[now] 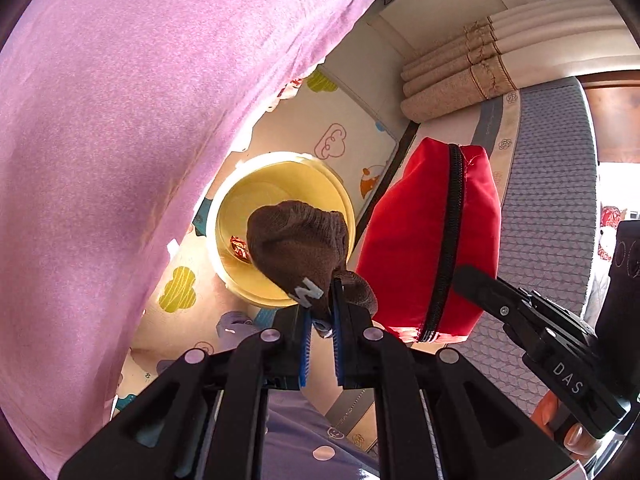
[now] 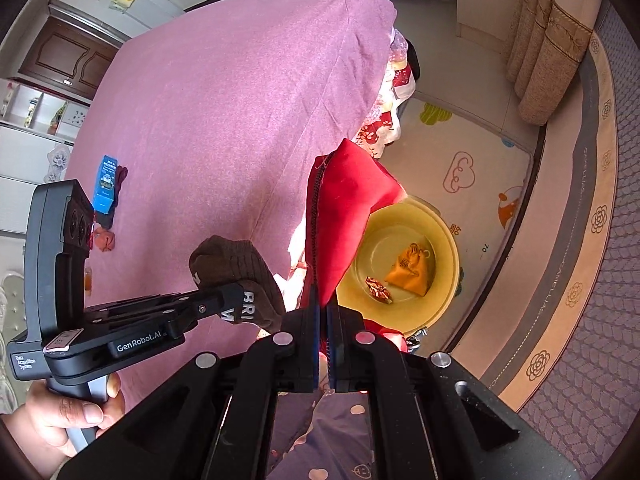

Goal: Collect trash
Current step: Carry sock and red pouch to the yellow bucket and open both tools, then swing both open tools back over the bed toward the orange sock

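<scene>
Pink bed beside yellow basin on the floor mat; my left tool grips a brown sock, right tool pinches a red pouch that hides part of the basin.

Brown sock hides much of yellow basin; red pouch covers basin's left rim. Blue carton print too small to read.
</scene>
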`<action>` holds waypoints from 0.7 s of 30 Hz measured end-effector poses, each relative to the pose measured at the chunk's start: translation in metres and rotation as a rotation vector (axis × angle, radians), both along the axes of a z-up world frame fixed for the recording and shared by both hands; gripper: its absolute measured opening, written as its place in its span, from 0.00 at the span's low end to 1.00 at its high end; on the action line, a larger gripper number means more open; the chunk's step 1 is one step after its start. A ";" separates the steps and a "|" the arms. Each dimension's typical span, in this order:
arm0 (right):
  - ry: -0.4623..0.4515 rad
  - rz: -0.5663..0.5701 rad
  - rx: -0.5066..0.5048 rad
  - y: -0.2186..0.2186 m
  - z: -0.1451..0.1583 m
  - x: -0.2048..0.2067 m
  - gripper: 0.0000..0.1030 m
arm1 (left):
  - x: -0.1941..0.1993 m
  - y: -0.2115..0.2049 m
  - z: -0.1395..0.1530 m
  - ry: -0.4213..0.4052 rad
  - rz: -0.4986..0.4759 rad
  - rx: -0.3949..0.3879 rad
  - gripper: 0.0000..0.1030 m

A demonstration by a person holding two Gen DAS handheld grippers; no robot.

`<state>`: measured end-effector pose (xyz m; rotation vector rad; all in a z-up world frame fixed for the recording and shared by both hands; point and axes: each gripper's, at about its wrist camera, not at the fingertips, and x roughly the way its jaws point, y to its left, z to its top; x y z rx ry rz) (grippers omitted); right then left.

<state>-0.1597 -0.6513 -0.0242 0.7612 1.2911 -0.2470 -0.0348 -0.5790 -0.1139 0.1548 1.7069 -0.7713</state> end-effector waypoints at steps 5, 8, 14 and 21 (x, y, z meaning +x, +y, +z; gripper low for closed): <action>0.049 -0.025 -0.001 -0.007 -0.009 -0.009 0.24 | -0.002 -0.014 -0.007 -0.016 -0.035 0.034 0.70; 0.060 -0.036 -0.002 -0.010 -0.012 -0.013 0.24 | -0.002 -0.013 -0.012 -0.002 -0.029 0.052 0.70; 0.057 -0.033 -0.002 -0.006 -0.008 -0.010 0.24 | 0.002 0.002 -0.008 -0.009 -0.022 0.050 0.70; 0.016 -0.005 -0.016 0.015 0.007 0.012 0.24 | 0.013 0.029 0.010 -0.046 0.009 0.026 0.70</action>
